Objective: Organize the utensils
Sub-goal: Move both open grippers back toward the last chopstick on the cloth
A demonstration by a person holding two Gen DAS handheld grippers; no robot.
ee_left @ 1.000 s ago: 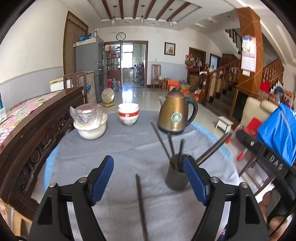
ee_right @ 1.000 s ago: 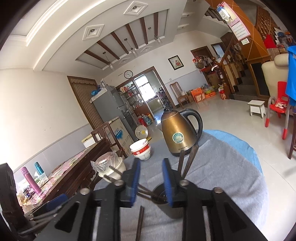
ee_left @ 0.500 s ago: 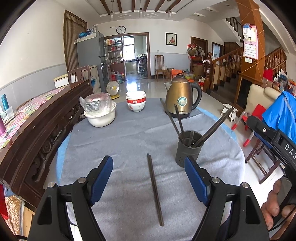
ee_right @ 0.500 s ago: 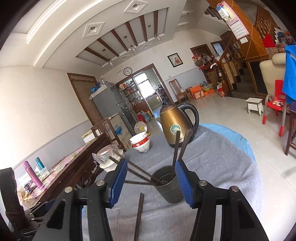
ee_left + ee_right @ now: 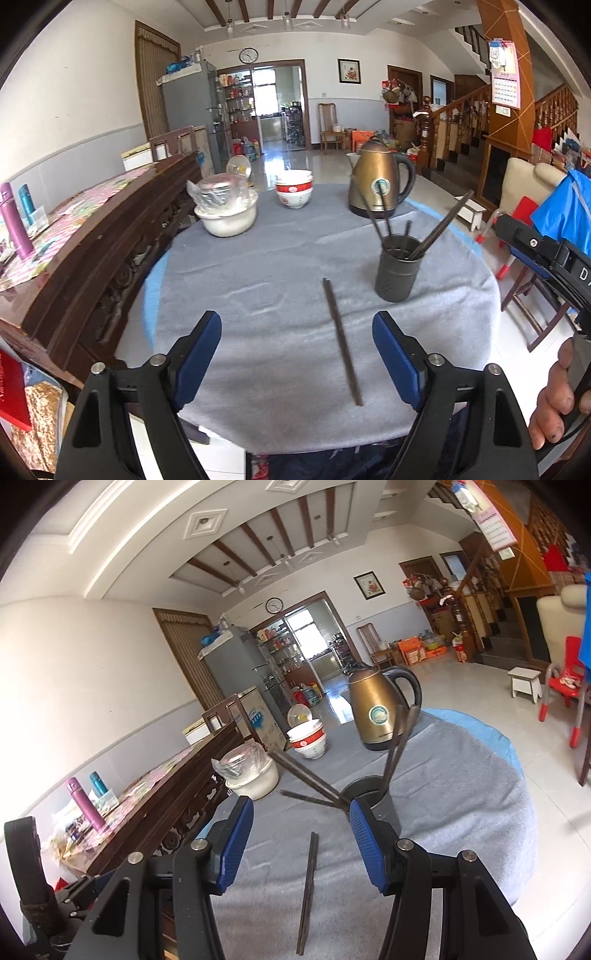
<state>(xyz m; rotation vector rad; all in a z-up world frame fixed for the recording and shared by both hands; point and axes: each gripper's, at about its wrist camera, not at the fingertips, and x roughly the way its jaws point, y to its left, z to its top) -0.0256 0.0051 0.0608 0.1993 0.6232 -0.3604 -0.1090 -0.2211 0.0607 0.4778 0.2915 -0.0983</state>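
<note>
One kettle (image 5: 380,184), one holder (image 5: 397,267), one covered bowl (image 5: 229,216), one loose chopstick pair (image 5: 341,345).

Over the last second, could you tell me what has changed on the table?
Both grippers drew back from the dark utensil holder. The right gripper opened from around a chopstick now resting in the holder. The left gripper is opening, empty. The chopstick pair on the cloth, the kettle and the bowls stayed put.

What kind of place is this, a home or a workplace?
Most likely a home's open dining and living hall: a round cloth-covered table with a kettle and bowls, a staircase, a fridge.
</note>
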